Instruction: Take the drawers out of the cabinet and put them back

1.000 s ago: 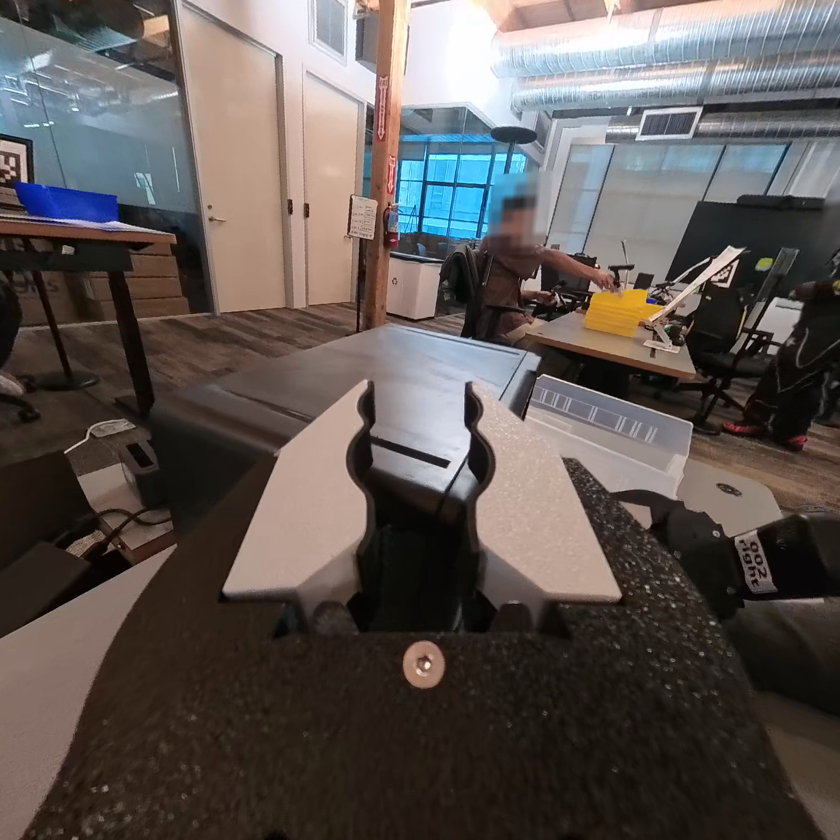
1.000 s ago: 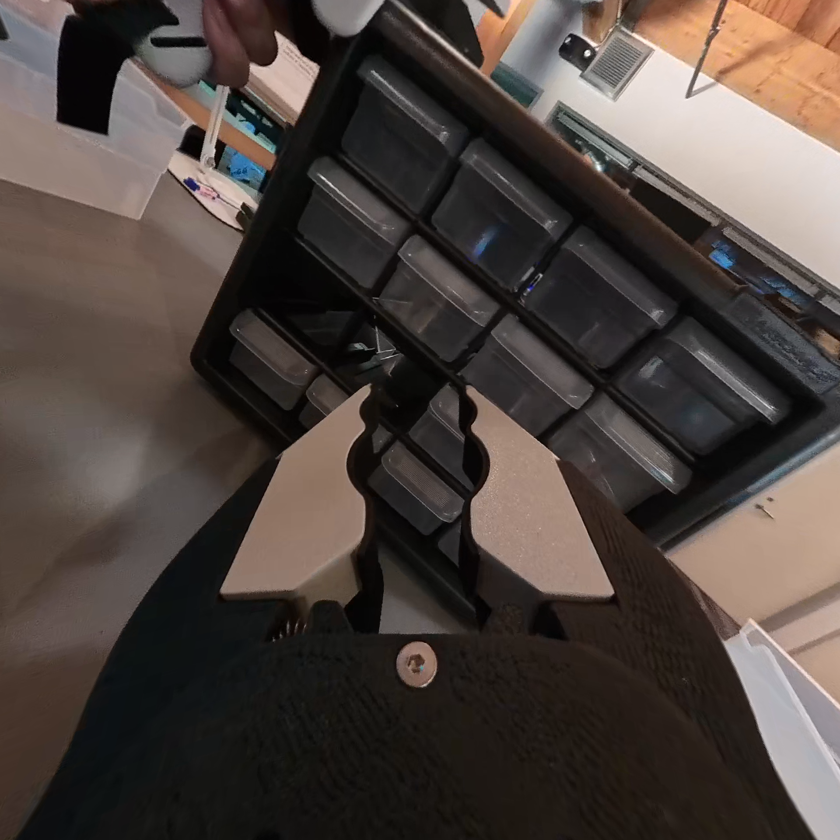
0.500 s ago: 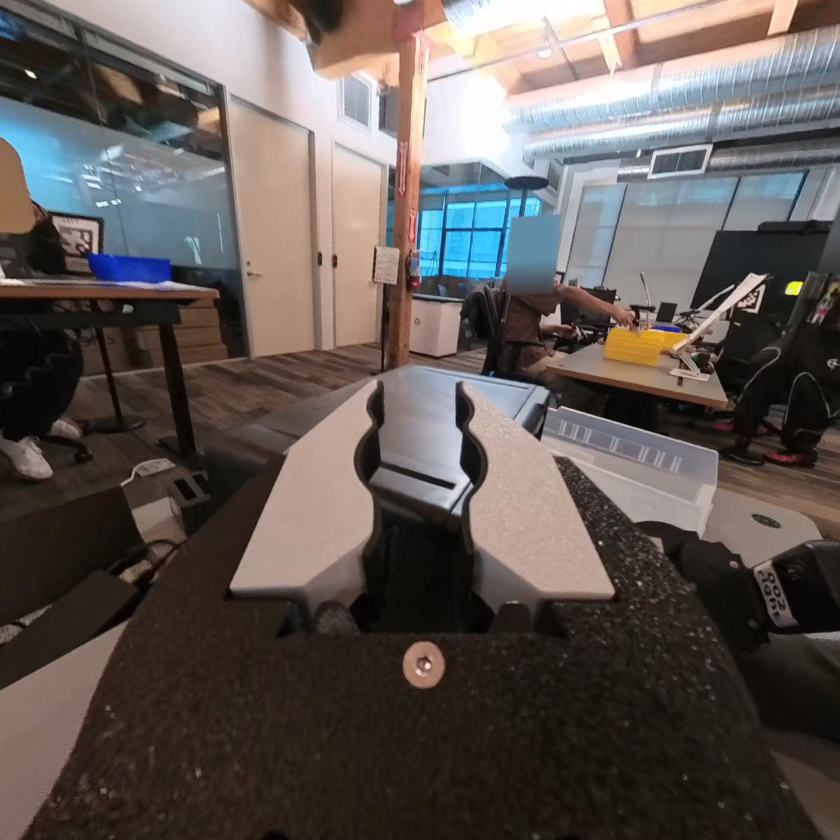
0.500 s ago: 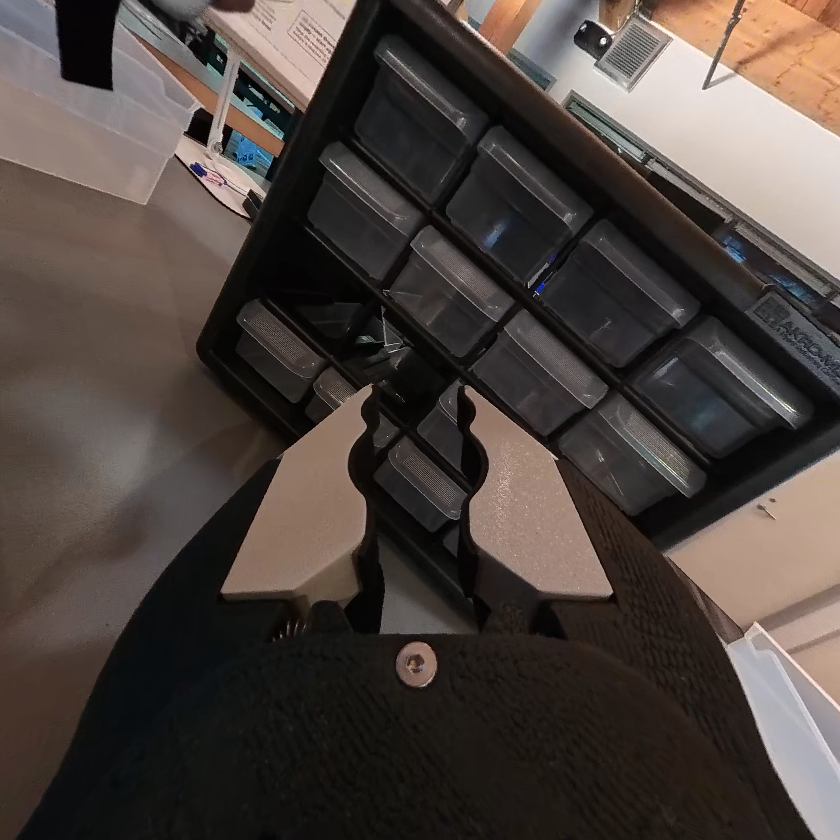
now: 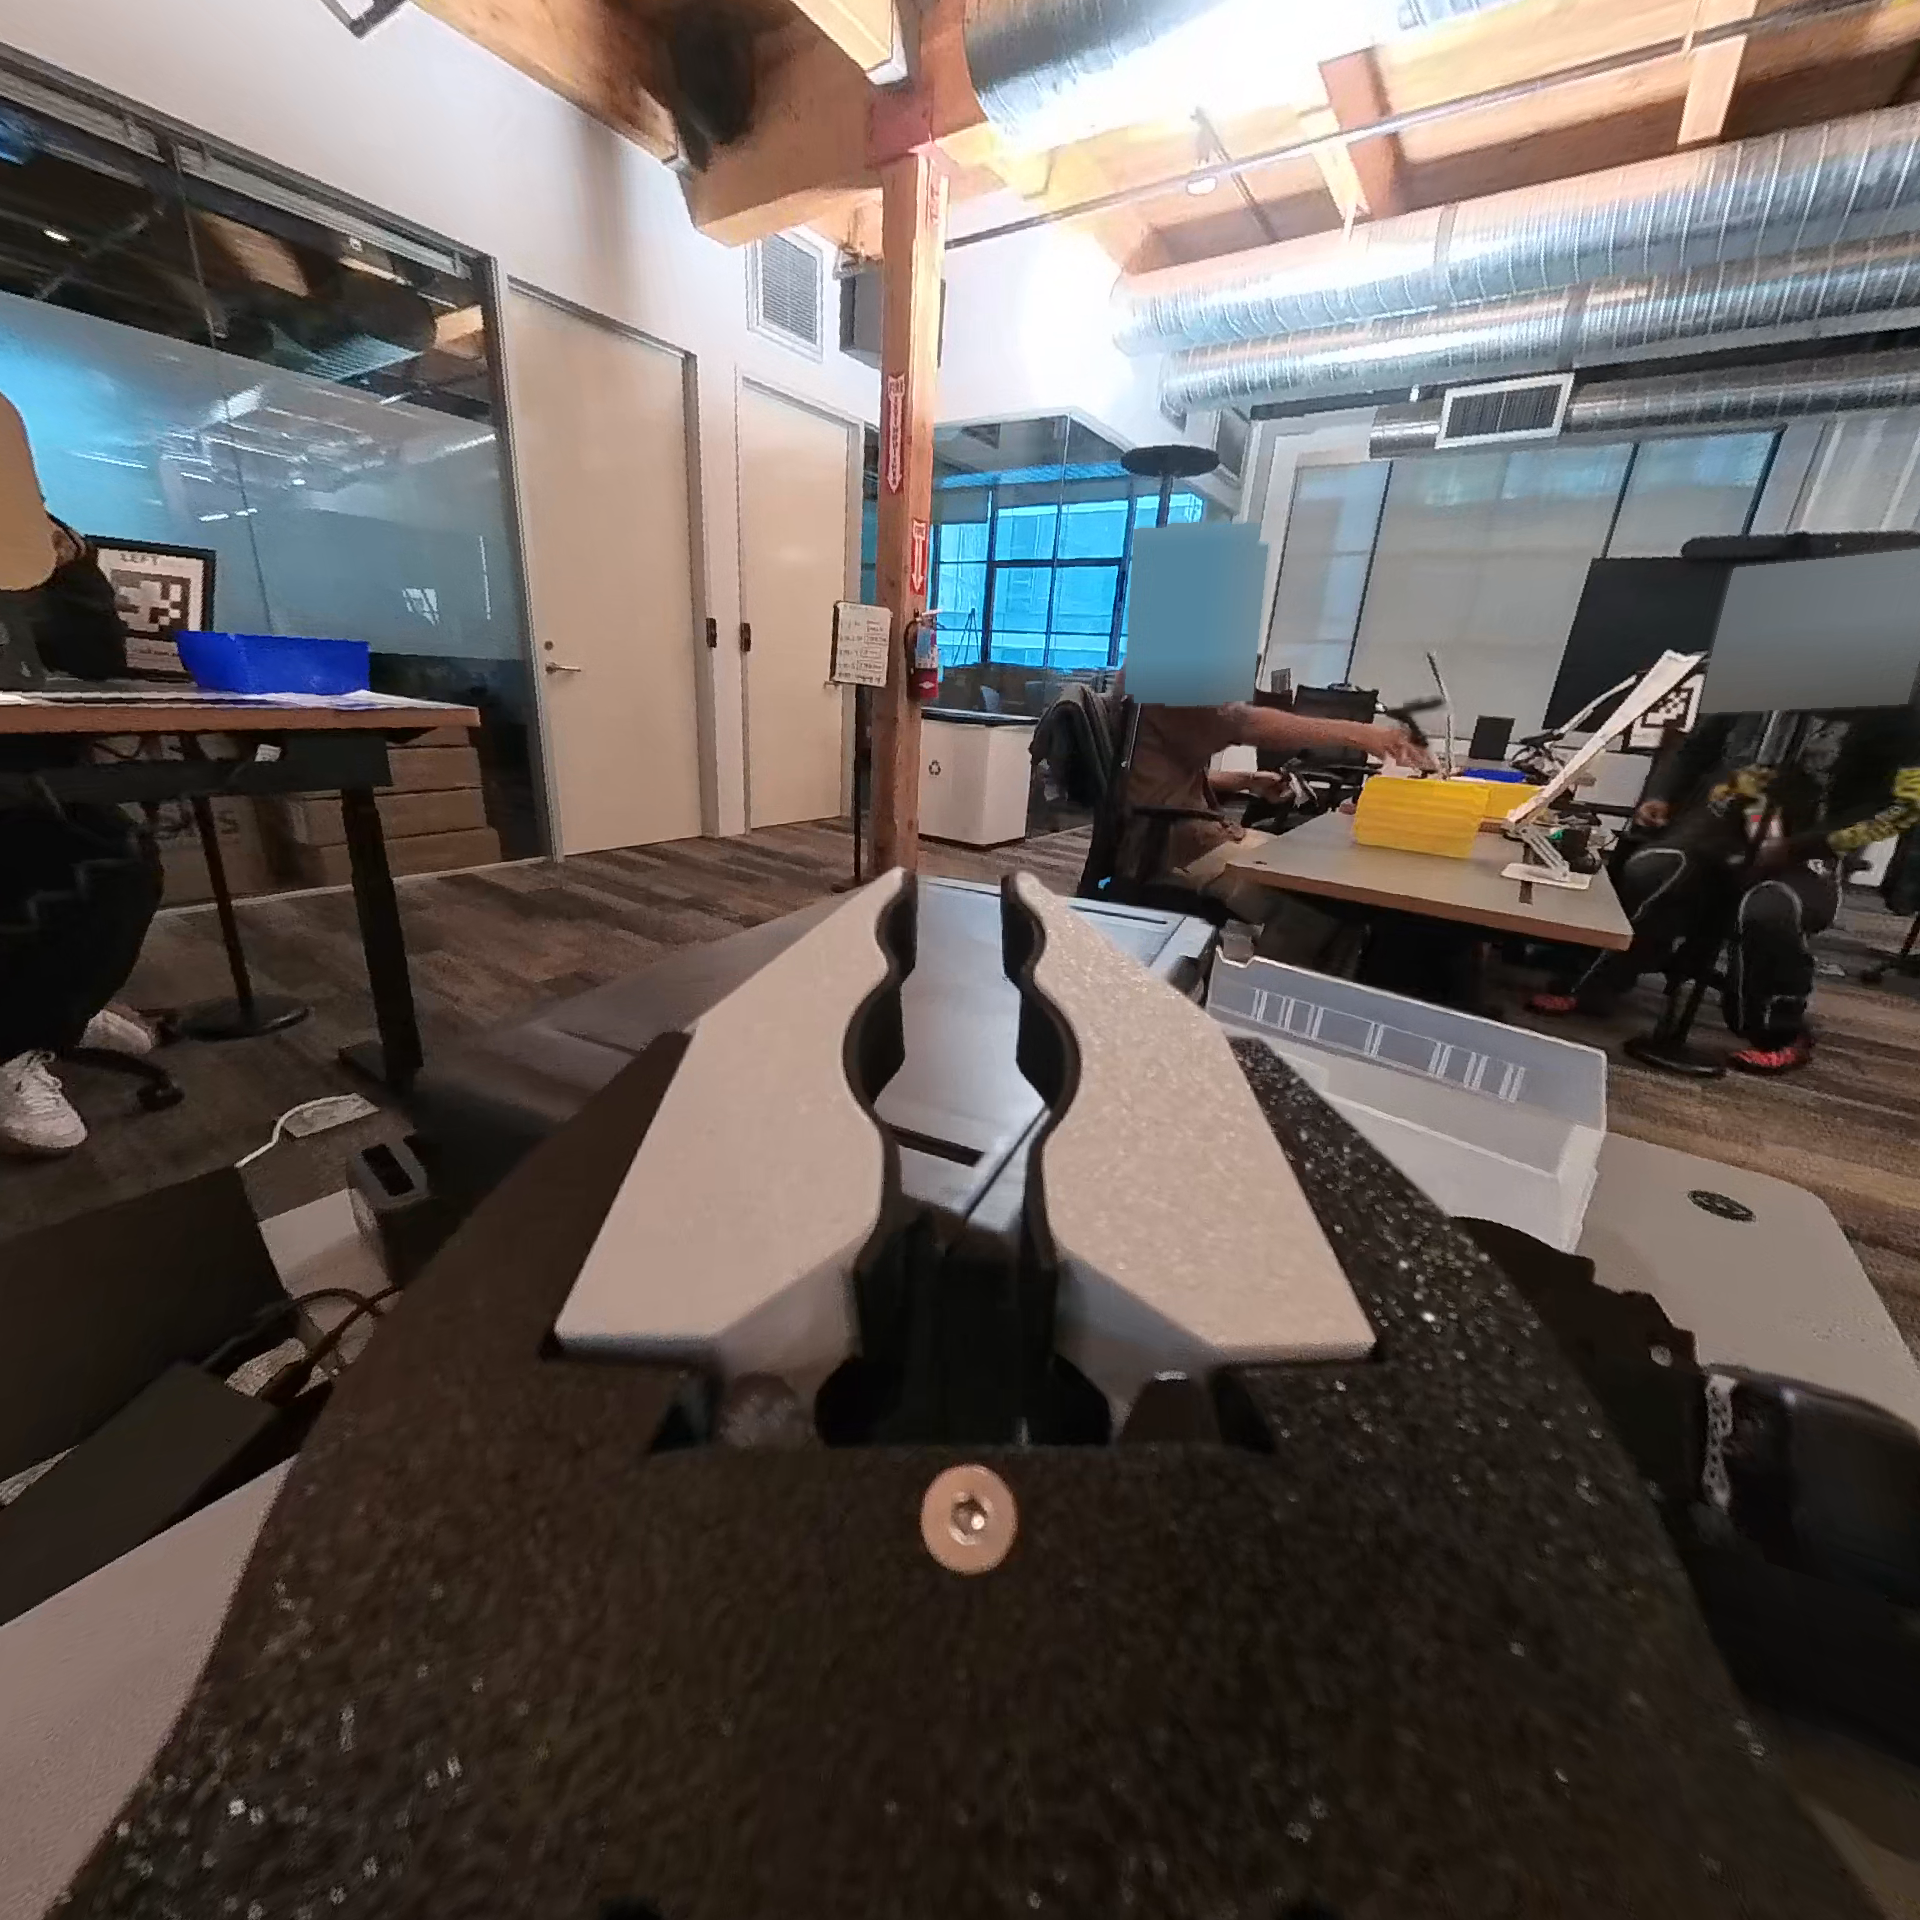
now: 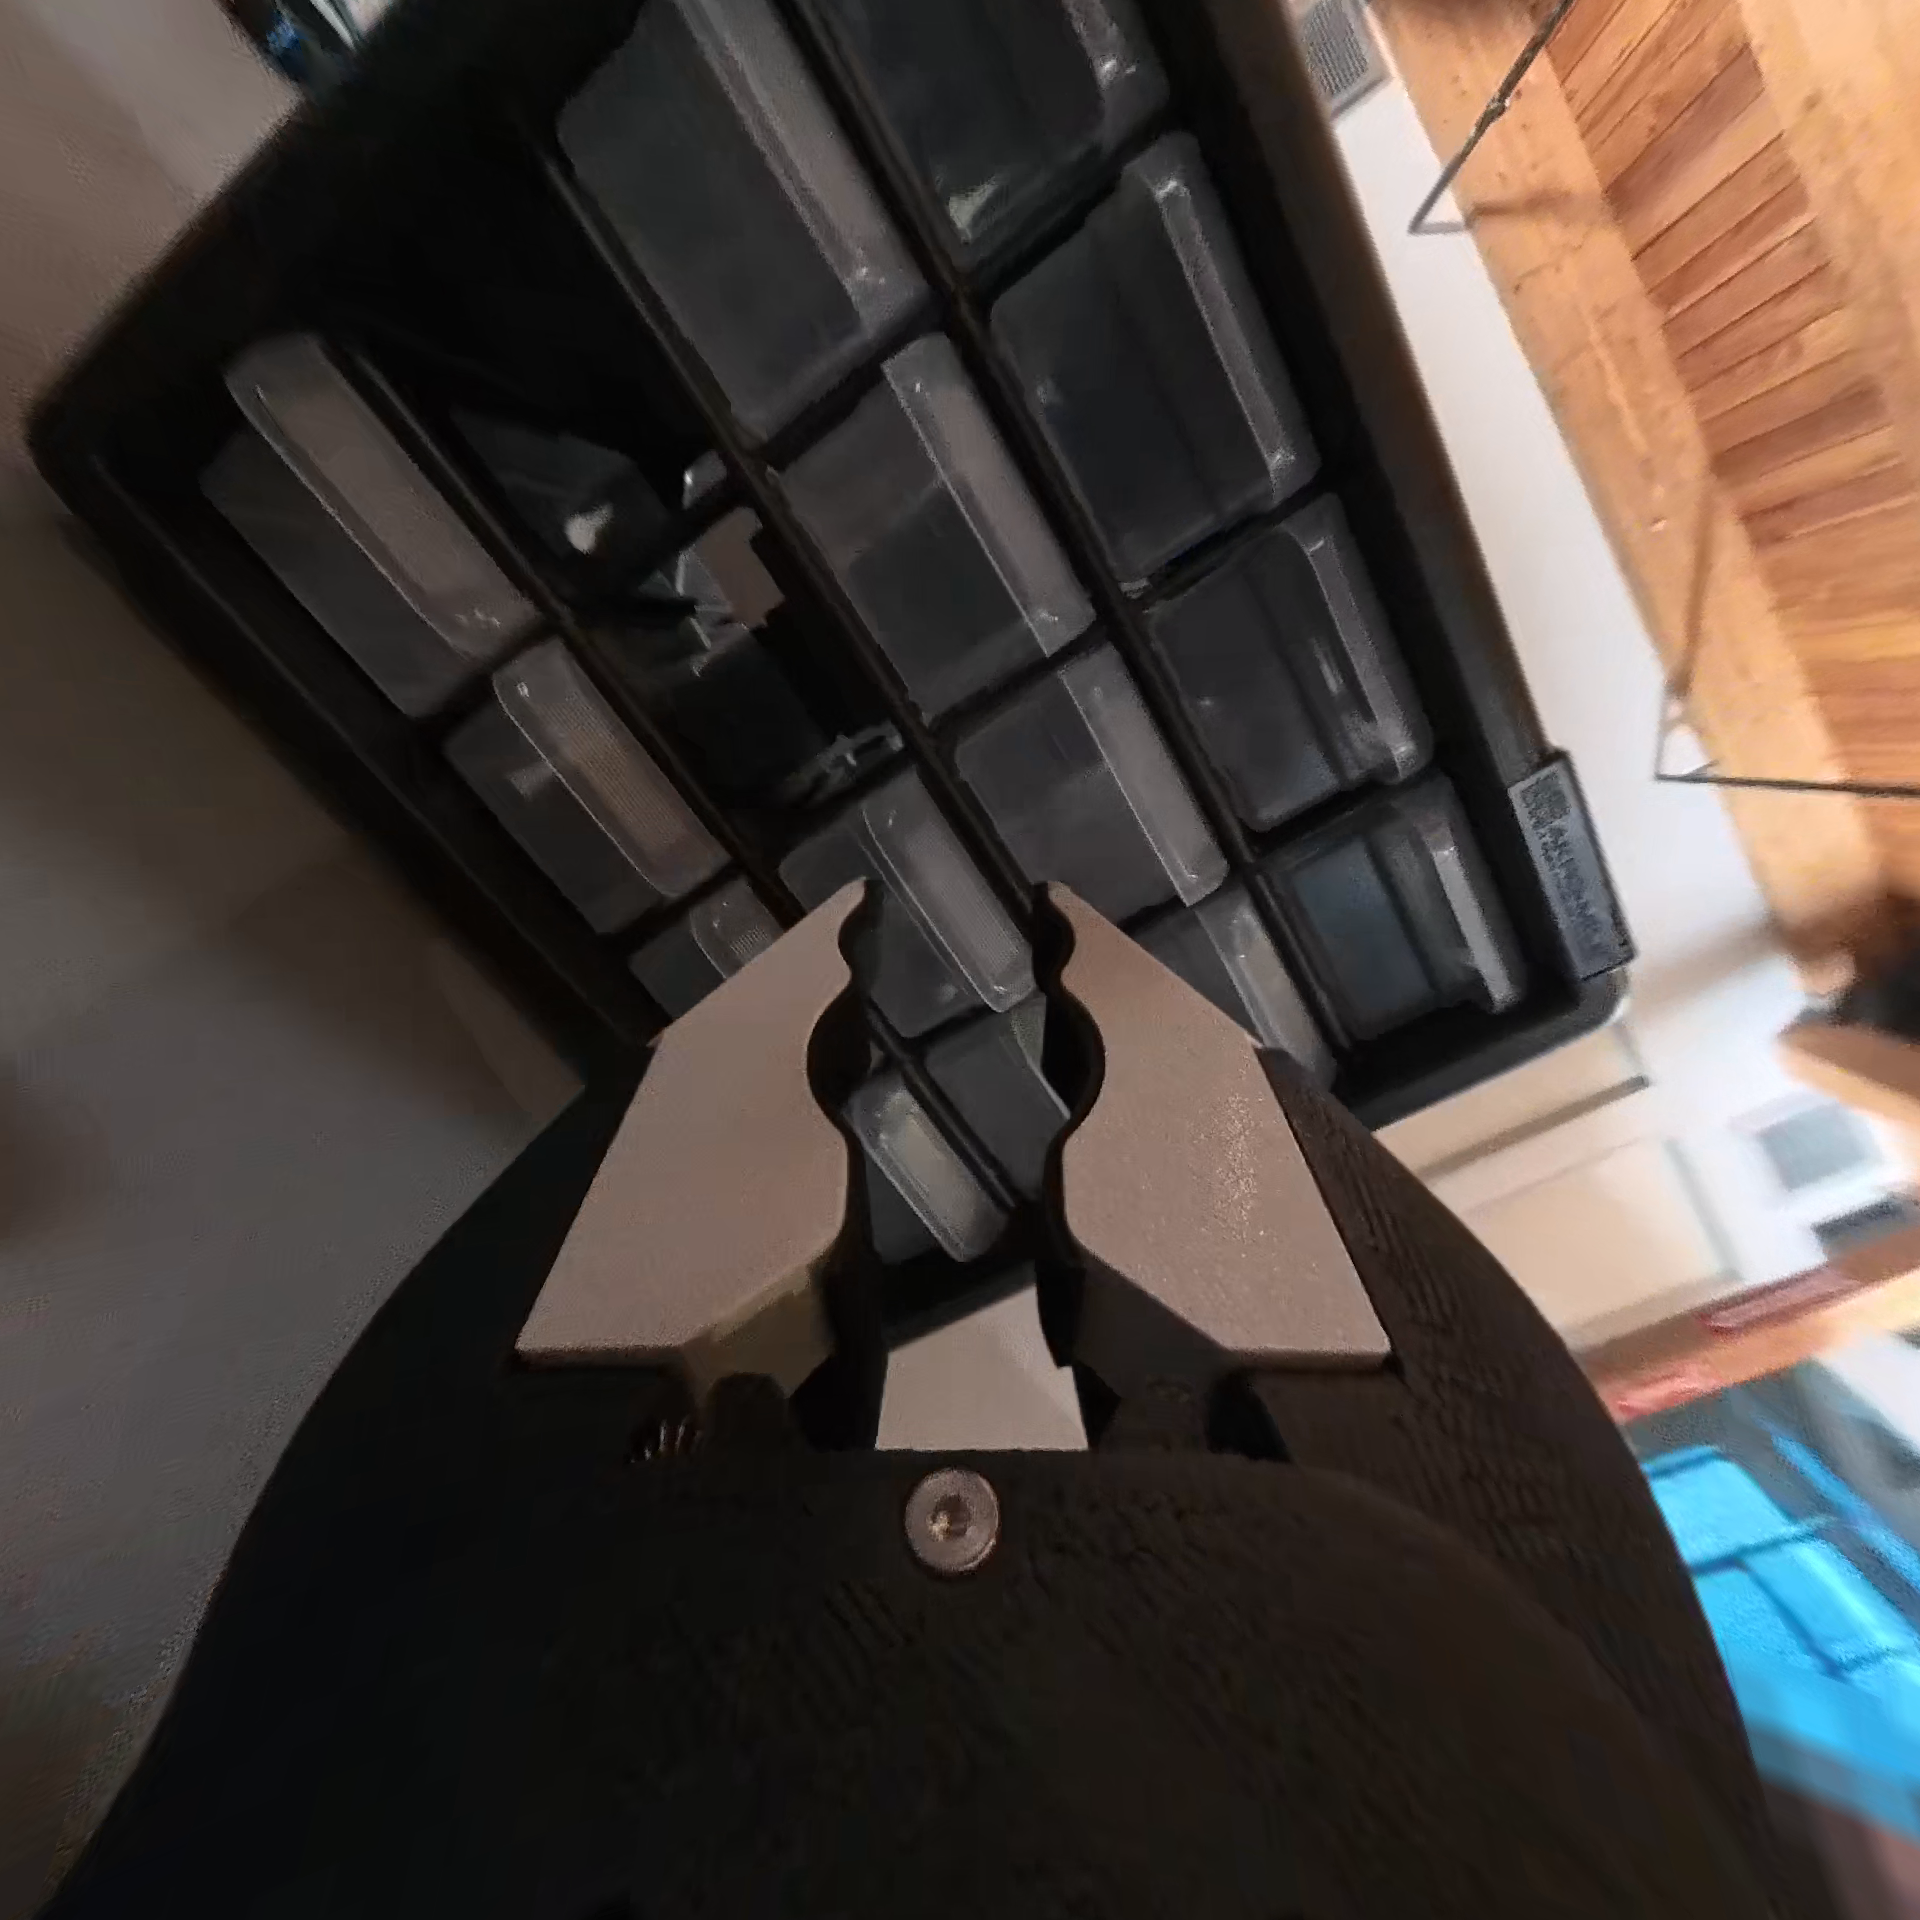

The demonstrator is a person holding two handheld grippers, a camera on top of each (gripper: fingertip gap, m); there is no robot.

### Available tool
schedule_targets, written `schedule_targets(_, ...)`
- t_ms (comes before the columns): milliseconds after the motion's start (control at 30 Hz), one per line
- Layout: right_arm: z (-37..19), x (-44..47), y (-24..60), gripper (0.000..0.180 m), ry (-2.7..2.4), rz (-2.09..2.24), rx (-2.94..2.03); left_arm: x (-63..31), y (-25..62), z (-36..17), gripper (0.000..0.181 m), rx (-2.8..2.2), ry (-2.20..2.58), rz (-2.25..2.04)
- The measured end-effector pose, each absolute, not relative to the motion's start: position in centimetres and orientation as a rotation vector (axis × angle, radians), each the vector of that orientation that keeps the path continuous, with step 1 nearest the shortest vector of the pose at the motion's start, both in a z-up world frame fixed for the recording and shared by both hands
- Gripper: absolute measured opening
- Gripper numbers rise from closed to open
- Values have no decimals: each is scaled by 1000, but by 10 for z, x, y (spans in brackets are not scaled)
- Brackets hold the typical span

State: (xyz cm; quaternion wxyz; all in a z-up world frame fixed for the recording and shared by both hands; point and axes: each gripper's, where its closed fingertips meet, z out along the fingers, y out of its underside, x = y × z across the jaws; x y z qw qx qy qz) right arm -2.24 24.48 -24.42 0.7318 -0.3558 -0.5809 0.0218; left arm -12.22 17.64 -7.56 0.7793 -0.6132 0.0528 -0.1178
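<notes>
The black cabinet fills the right wrist view, tilted, with several clear drawers in rows. One slot has no drawer and shows dark parts inside. My right gripper is open and empty, close in front of the lower rows, with a clear drawer showing between its fingers. In the left wrist view my left gripper sits on the cabinet's black top. Its jaws stand narrow with the top's edge between them.
A clear plastic bin stands behind the cabinet on the grey table. People sit at a desk with yellow bins beyond. A wooden post stands at the back. The grey tabletop lies left of the cabinet.
My left gripper's jaws have narrowed on the cabinet top and its view has tilted up. My right gripper has moved closer to the drawers and rolled, staying open.
</notes>
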Motion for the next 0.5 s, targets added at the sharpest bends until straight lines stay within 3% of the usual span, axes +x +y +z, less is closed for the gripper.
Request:
schedule_targets(167, -252, -26, 248, 30, -1349, -118, -699, -118, 184, -88, 13, -1444, 141, -161)
schedule_targets(333, -256, -32, 247, 30, -1377, -141, -662, -112, 177, -96, 42, -1551, 289, 65)
schedule_targets(500, -256, -34, 249, 30, -1383, -143, -655, -122, 169, -119, 37, -1696, 425, 299)
